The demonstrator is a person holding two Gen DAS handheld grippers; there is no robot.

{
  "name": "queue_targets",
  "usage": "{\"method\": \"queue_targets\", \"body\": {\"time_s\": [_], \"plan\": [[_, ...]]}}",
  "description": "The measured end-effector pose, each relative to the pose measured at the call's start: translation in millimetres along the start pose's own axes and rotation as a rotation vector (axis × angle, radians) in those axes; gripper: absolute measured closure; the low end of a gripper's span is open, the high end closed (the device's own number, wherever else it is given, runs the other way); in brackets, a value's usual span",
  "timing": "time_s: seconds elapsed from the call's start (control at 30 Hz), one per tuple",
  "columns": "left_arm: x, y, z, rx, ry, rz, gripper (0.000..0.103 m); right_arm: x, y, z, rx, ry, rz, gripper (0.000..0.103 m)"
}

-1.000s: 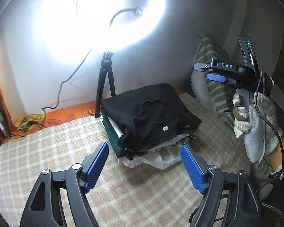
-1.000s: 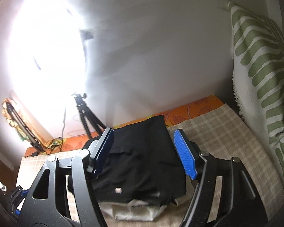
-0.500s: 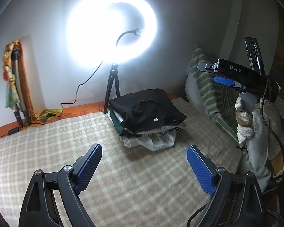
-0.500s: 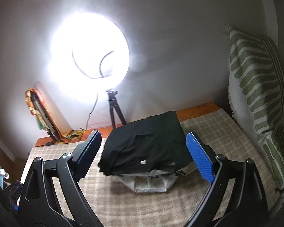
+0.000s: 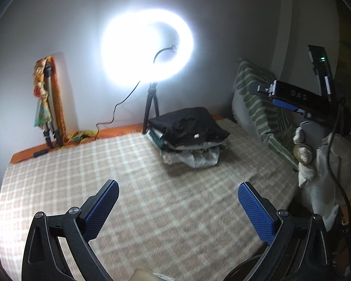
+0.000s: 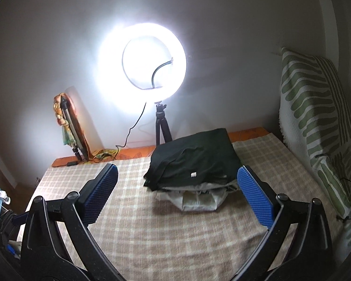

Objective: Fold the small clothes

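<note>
A stack of folded clothes (image 5: 187, 138) (image 6: 194, 175) lies at the far side of the checked blanket (image 5: 152, 187), a black garment (image 5: 189, 126) (image 6: 196, 157) on top with a small white tag showing. My left gripper (image 5: 177, 187) hovers over bare blanket well short of the stack, its jaws opening wide with nothing between them. My right gripper (image 6: 177, 169) is also back from the stack, jaws opening and holding nothing. In the left wrist view the right gripper (image 5: 290, 98) shows at the right in a gloved hand (image 5: 316, 159).
A lit ring light (image 5: 147, 46) (image 6: 142, 58) on a small tripod (image 5: 151, 105) stands just behind the stack, its cable trailing left. A green striped pillow (image 6: 316, 117) leans at the right. A folded stand wrapped in cloth (image 5: 46, 98) leans on the wall at left.
Both grippers have drawn back from the stack, which now looks smaller and farther. Both pairs of jaws have spread wider. The black garment stays on top of the stack.
</note>
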State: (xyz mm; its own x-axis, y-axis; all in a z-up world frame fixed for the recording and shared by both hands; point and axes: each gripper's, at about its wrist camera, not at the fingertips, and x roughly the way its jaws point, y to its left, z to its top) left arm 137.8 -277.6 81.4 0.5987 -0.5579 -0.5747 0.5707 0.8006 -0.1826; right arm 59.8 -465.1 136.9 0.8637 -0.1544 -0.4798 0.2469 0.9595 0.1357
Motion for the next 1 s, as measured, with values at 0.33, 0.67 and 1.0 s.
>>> {"method": "queue_targets", "body": {"time_s": [0.33,0.67,1.0], "plan": [[-13,10,-38,-0.037,-0.016,0.039,0.001,-20,26,-50,-0.001,-0.025,-0.053,0.0],[-10,13,-48,-0.01,-0.01,0.07,0.001,-6,20,-88,0.048,-0.031,-0.103,0.0],[-1,7,-56,0.041,0.01,0.103,0.001,15,13,-100,0.046,-0.001,-0.126,0.0]]}}
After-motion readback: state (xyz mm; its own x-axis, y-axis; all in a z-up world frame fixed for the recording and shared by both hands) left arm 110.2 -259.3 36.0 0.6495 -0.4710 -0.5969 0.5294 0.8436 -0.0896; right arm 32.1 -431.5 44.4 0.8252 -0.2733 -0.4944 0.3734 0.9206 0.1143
